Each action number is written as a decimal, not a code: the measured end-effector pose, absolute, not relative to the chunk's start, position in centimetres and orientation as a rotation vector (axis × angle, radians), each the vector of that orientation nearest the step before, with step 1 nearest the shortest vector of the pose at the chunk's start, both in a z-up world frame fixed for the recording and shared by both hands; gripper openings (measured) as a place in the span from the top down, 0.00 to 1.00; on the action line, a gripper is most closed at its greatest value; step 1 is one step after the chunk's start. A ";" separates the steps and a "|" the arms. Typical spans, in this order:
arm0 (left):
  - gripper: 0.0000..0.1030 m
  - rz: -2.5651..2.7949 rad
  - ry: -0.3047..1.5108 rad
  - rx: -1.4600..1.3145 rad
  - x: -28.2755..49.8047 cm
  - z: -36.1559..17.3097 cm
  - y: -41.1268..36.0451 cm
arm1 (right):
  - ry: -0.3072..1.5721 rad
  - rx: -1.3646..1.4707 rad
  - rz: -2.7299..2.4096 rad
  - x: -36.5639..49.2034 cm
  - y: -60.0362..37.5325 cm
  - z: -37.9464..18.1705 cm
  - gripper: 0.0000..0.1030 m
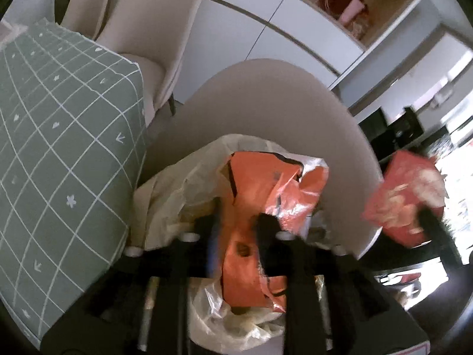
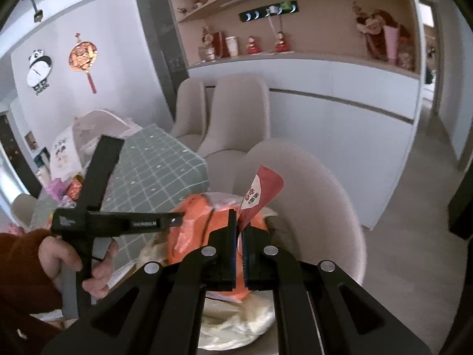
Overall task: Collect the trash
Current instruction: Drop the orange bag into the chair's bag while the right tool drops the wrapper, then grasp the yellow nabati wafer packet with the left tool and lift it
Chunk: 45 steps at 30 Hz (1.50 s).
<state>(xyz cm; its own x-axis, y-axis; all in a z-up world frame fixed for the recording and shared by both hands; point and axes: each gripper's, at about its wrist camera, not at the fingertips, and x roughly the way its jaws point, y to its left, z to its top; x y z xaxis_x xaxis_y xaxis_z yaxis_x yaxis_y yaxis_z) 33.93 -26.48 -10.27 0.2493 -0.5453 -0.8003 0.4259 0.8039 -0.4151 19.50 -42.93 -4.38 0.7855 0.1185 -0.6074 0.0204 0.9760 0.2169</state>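
Note:
A translucent plastic bag [image 1: 177,183] [image 2: 236,325] lies open on a beige chair seat [image 1: 266,103] [image 2: 310,192]. An orange wrapper [image 1: 251,183] [image 2: 195,224] sits in the bag's mouth. My left gripper [image 1: 236,224] [image 2: 177,219] points down over it, jaws apart, the wrapper lying loosely between the fingers. A hand in a dark red sleeve holds that gripper. My right gripper [image 2: 239,230] [image 1: 425,219] is shut on a red snack packet [image 2: 260,192] [image 1: 405,198], which it holds upright just above and to the right of the bag.
A table under a green checked cloth [image 1: 59,118] [image 2: 153,159] stands close on the left, with colourful clutter [image 2: 68,189] at its far end. Two more beige chairs [image 1: 153,29] [image 2: 236,112] stand behind. A white cabinet [image 2: 340,118] with shelves lines the back wall.

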 end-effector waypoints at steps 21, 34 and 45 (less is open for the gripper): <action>0.68 -0.456 1.028 -0.162 29.2 -6.4 -14.9 | 1.073 0.321 0.119 27.2 -38.6 -19.1 0.95; 0.67 -0.421 0.930 -0.038 28.0 -6.4 -13.4 | 0.852 0.284 0.061 21.5 -40.0 -12.9 0.37; 0.67 -0.258 0.903 -0.131 27.8 -6.7 -2.2 | 0.757 0.093 0.049 22.2 -31.3 -6.4 0.37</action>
